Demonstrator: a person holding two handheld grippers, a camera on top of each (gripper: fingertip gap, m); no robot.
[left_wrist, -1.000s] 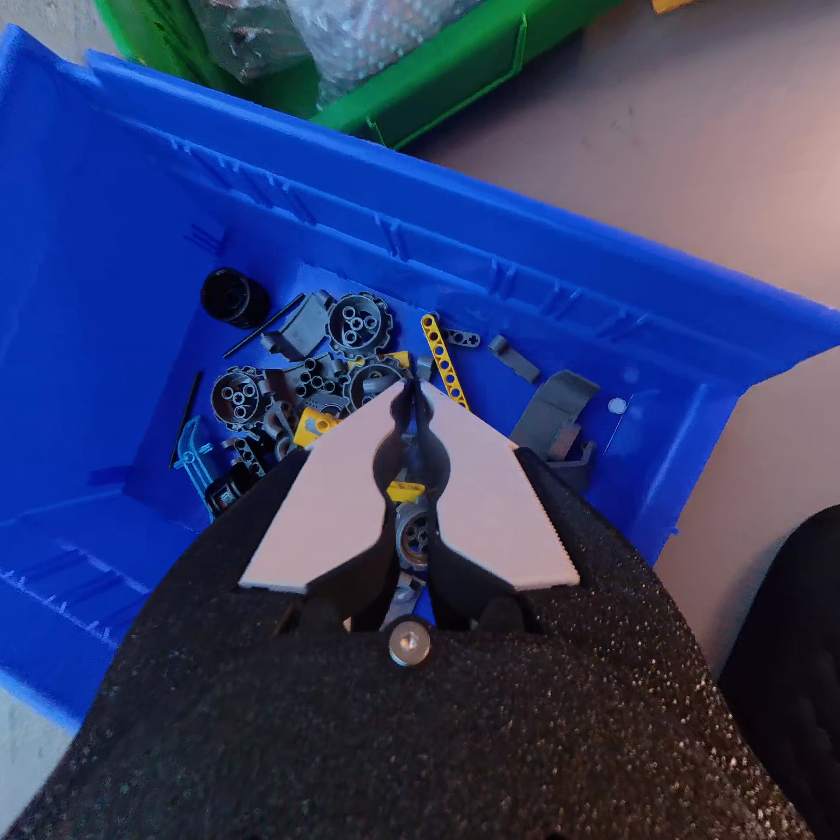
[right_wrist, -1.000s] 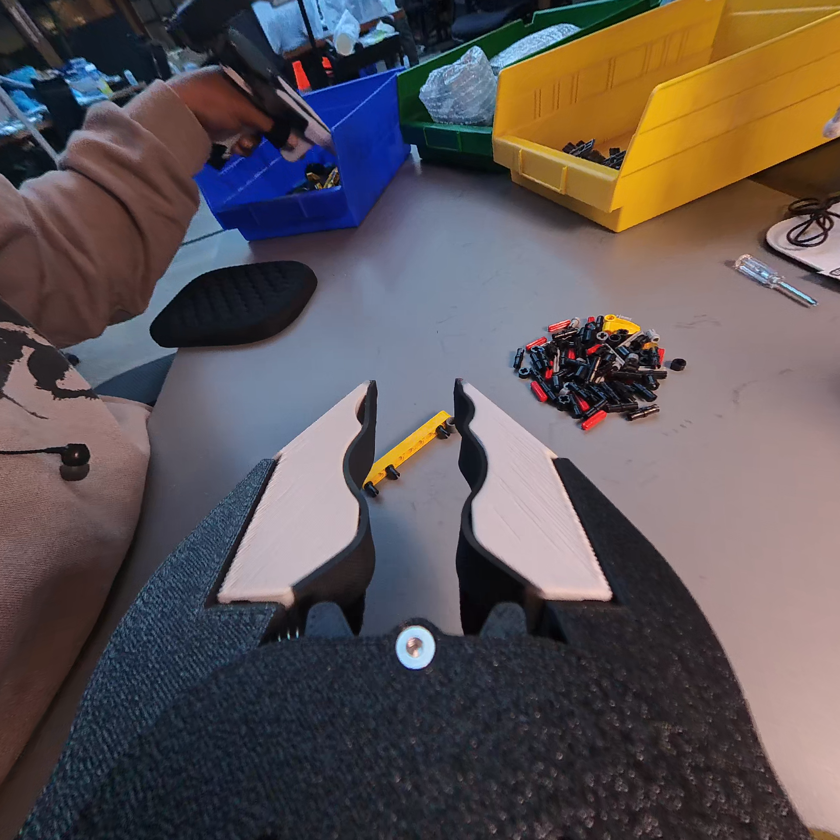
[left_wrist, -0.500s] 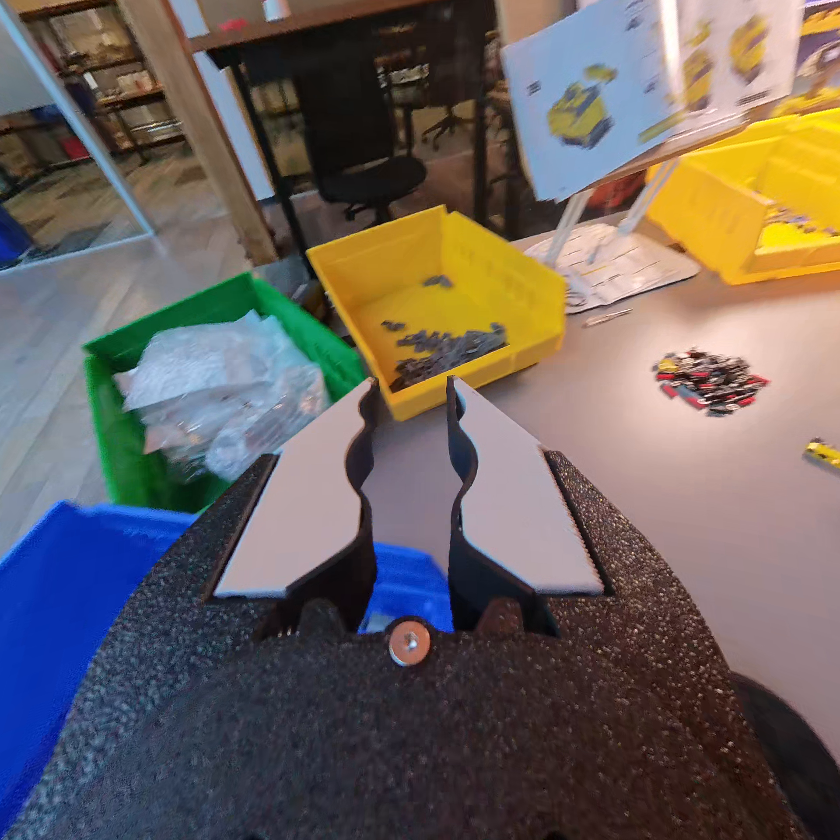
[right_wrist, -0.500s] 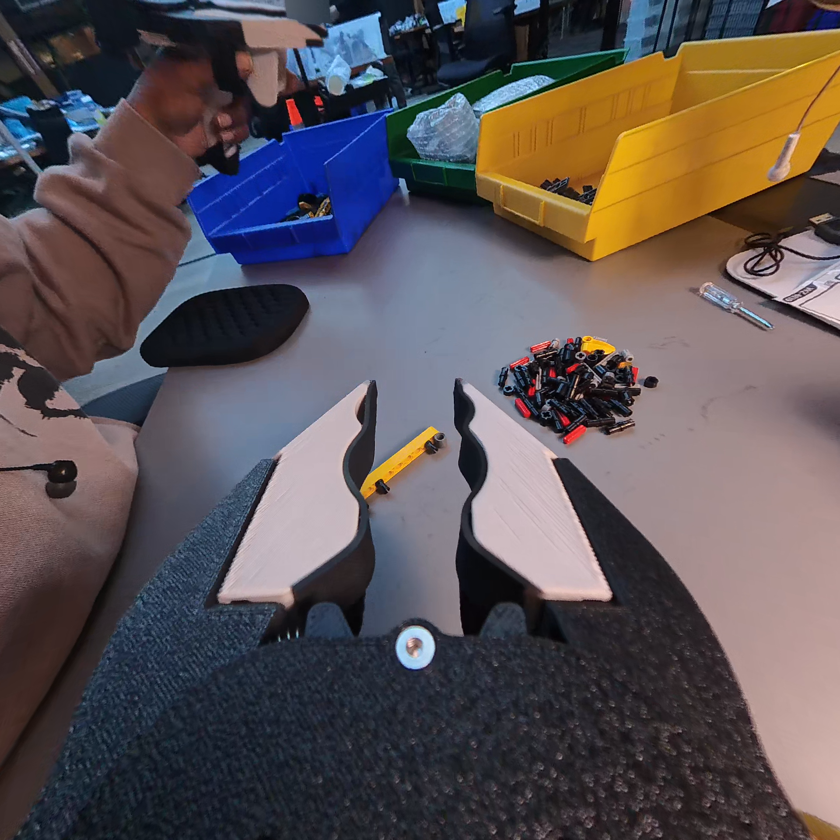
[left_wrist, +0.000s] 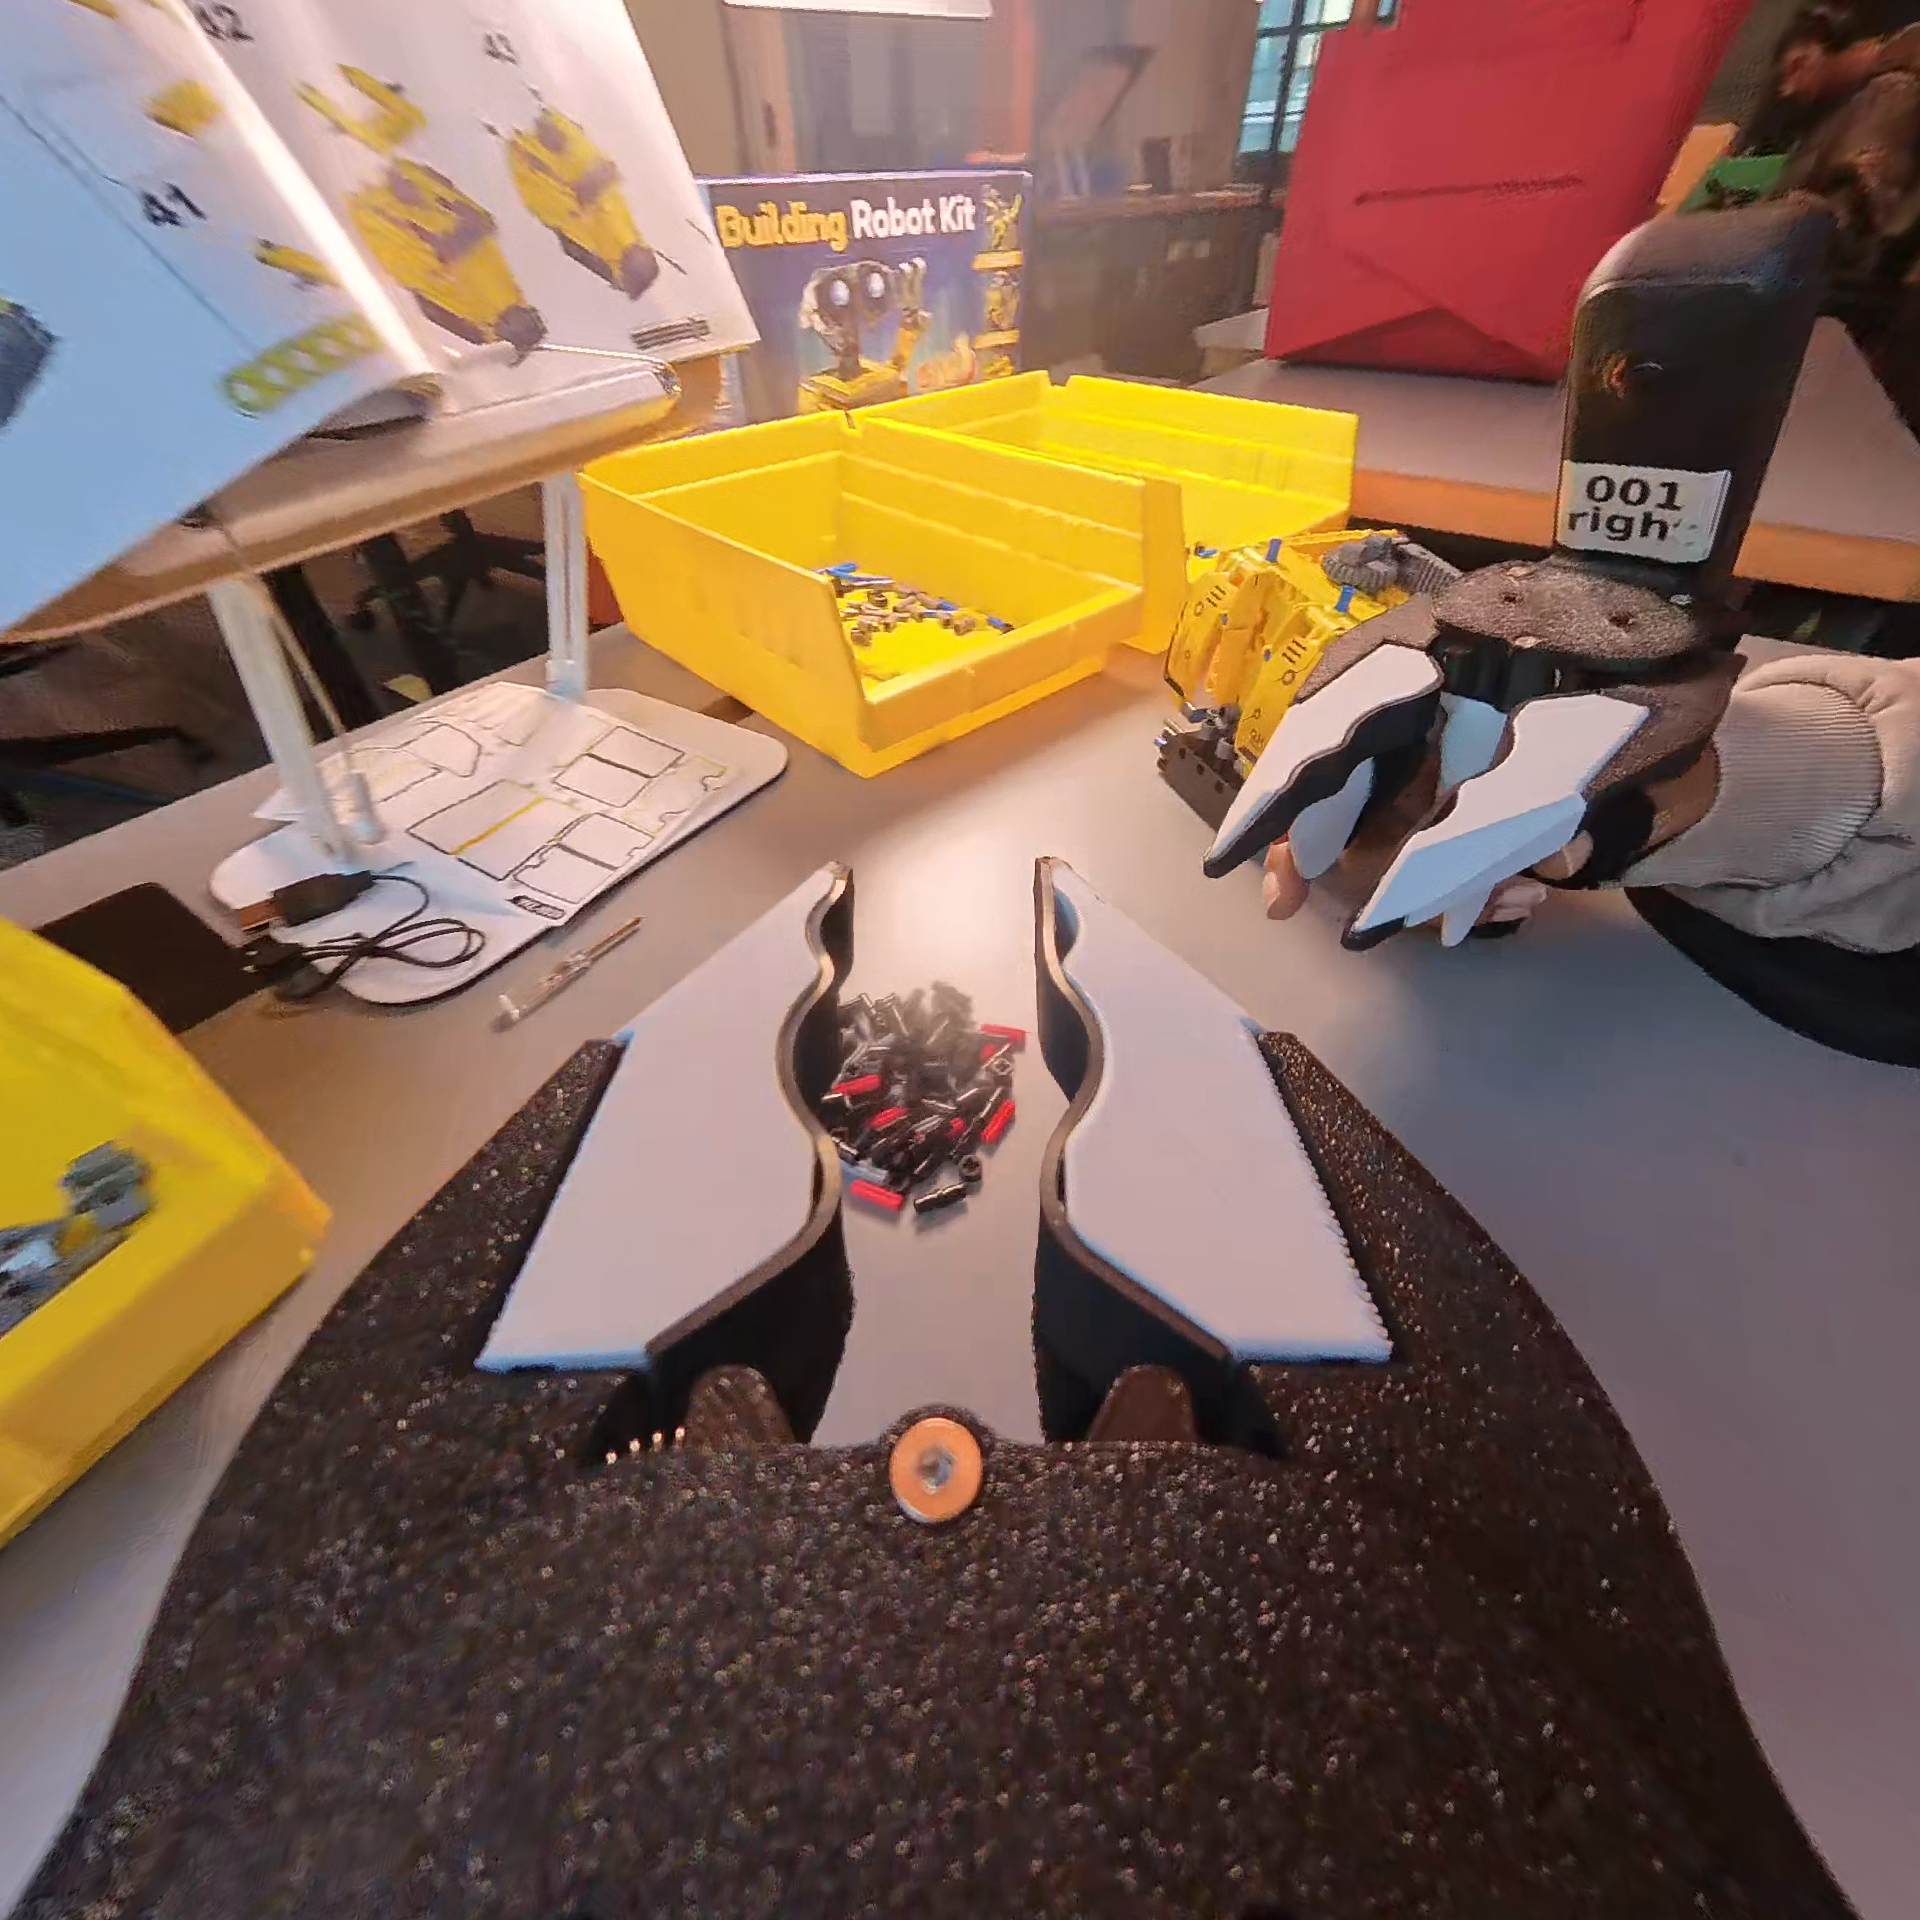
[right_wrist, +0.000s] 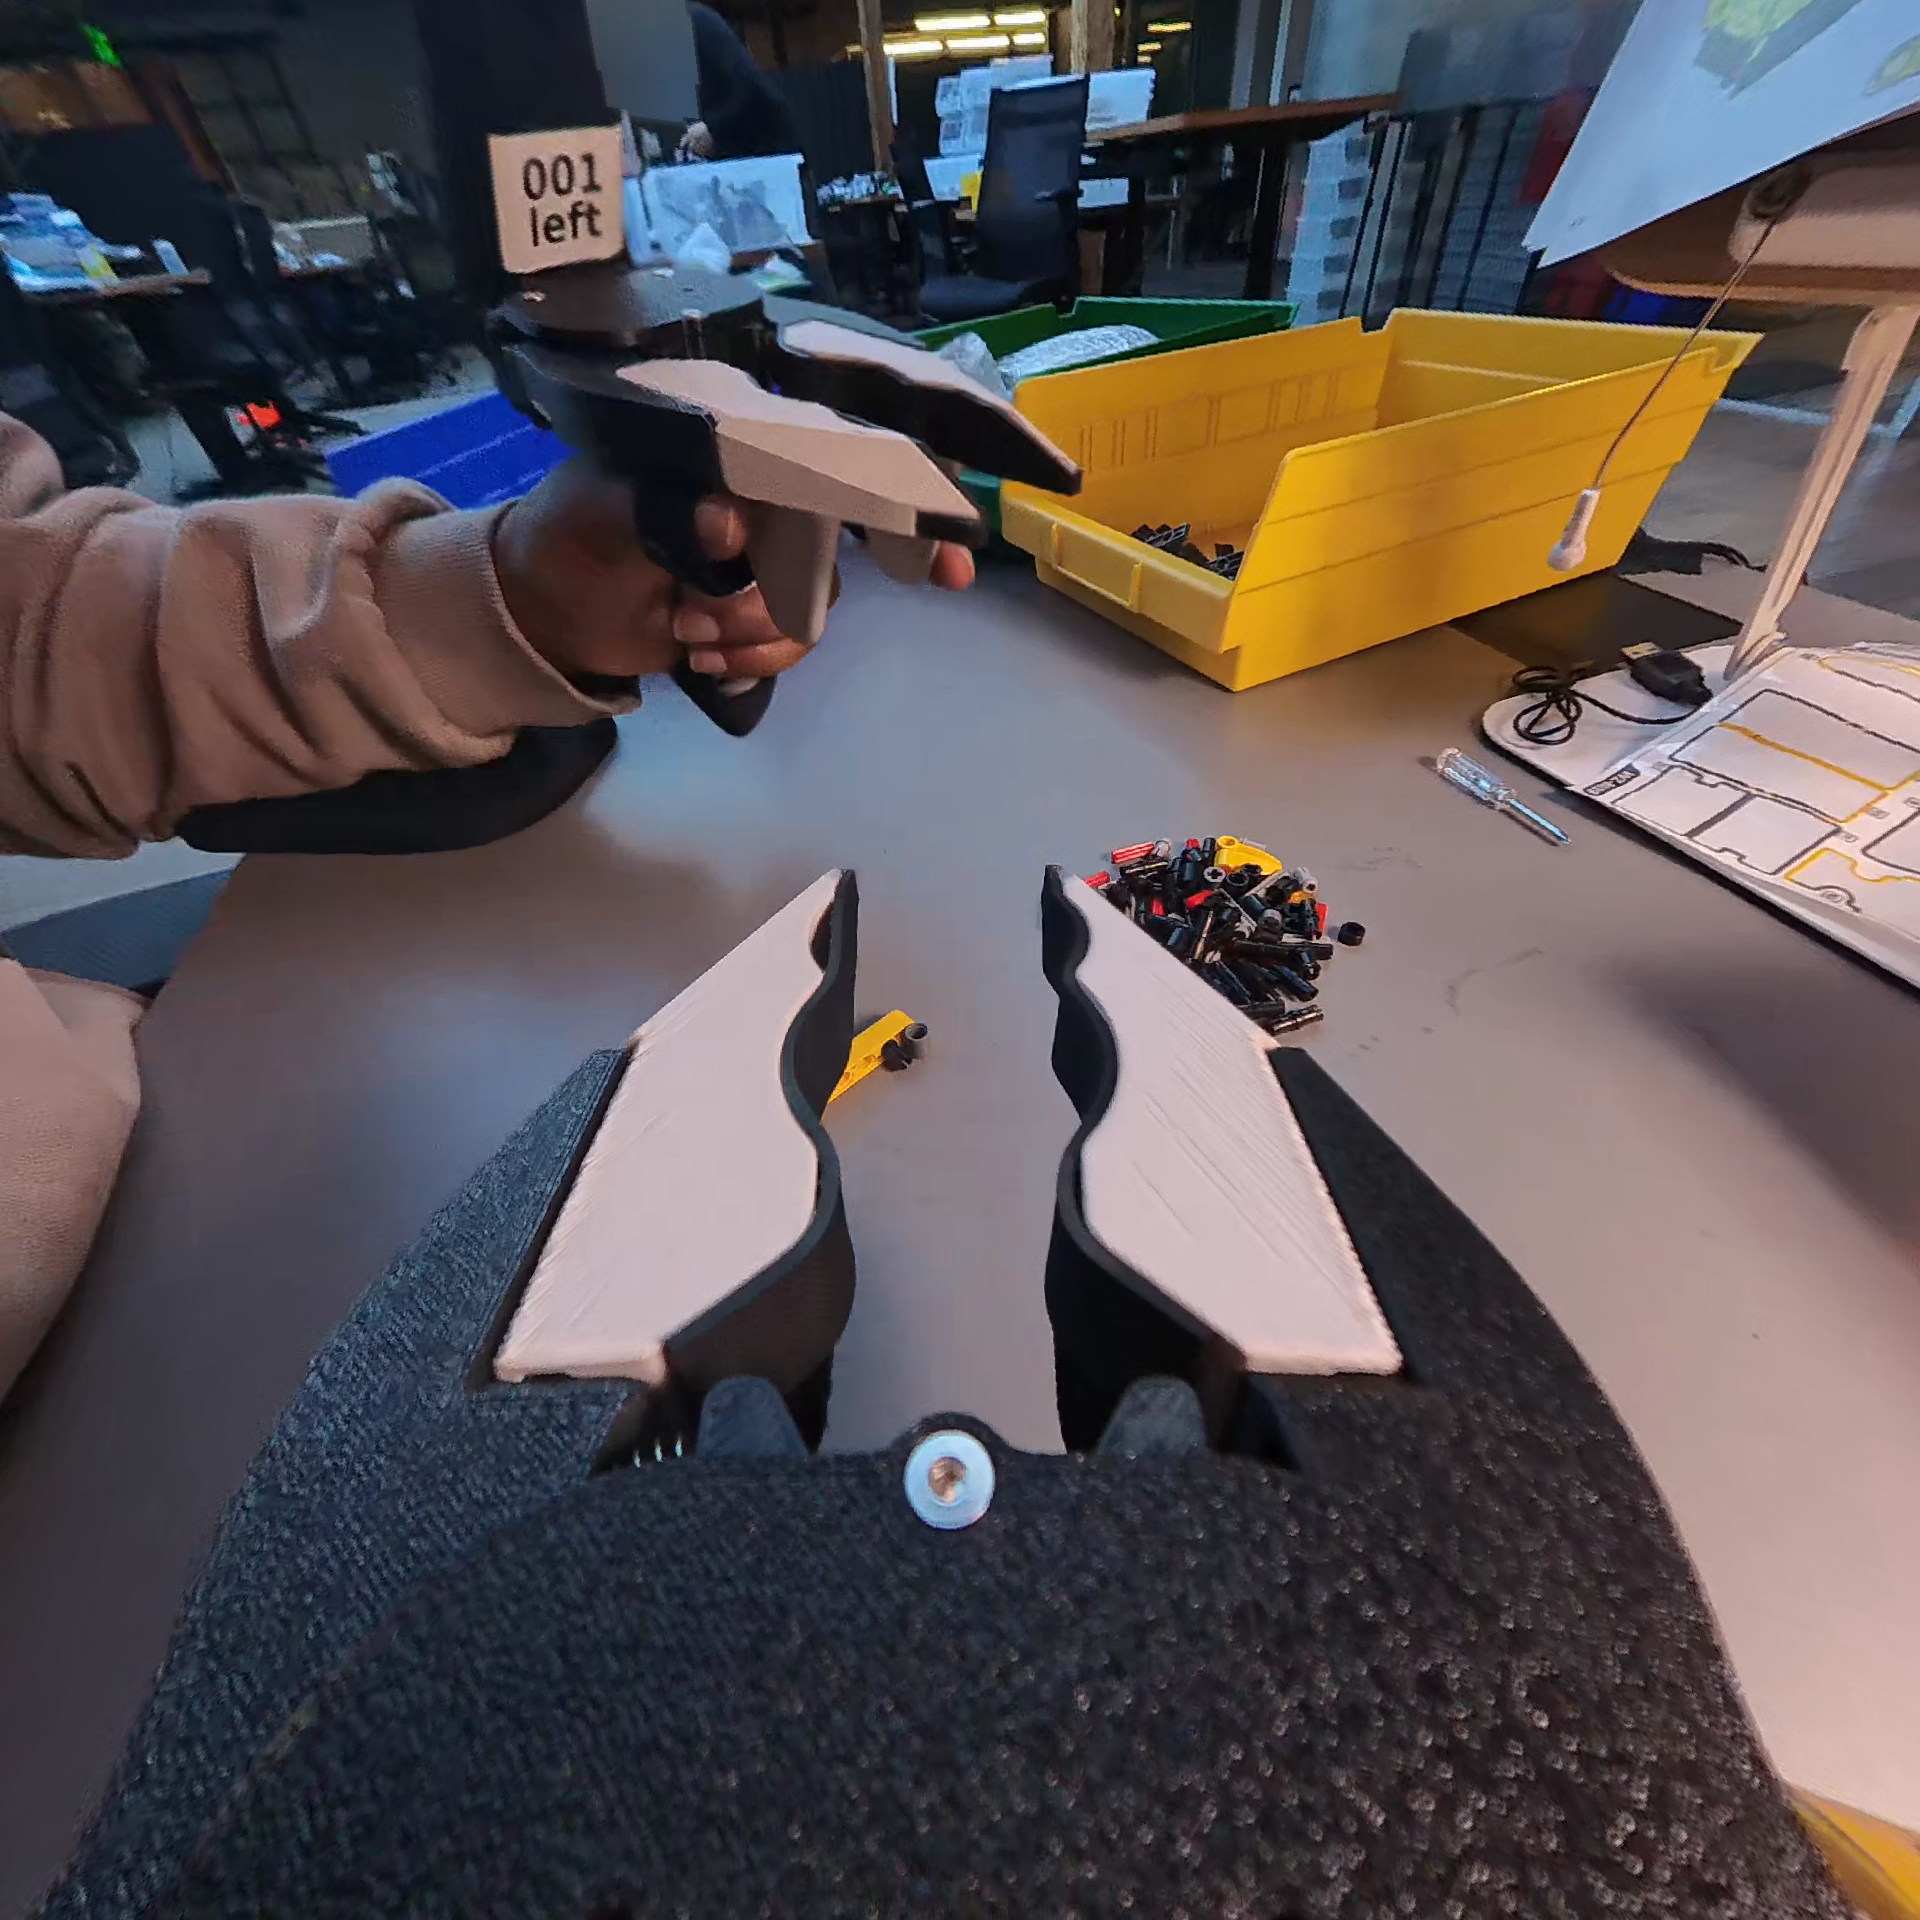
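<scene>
Two pairs of tongs hang over a grey tabletop (left_wrist: 1558, 1195), each held in a person's hand, and both stand spread with nothing between their white fingers. Left tongs (left_wrist: 940, 883) hover above a small heap of black and red plastic pins (left_wrist: 920, 1091), which shows in the gap between the fingers; from the right wrist view these left tongs (right_wrist: 1023, 499) are clear of the tabletop, gripped by a hand (right_wrist: 644, 592) in a beige sleeve. Right tongs (right_wrist: 948, 894) are low over the tabletop, with a flat yellow plastic beam carrying a black pin (right_wrist: 883, 1044) lying just beside the inner edge of their left finger, partly hidden by it. The pin heap lies just beyond the tip of their right finger.

In the left wrist view the right tongs (left_wrist: 1283, 909) tilt down toward the tabletop, near a partly built yellow brick model (left_wrist: 1257, 634). Behind that stands an open yellow plastic bin (left_wrist: 727, 582) with a few small grey and blue parts inside. To the left, a white stand holds an open instruction booklet (left_wrist: 312, 208) over a printed white sheet (left_wrist: 540, 790), with a black cable (left_wrist: 343, 935) and a small clear-handled screwdriver (left_wrist: 566, 971) beside it. A printed kit box (left_wrist: 873, 281) stands behind the bin.
</scene>
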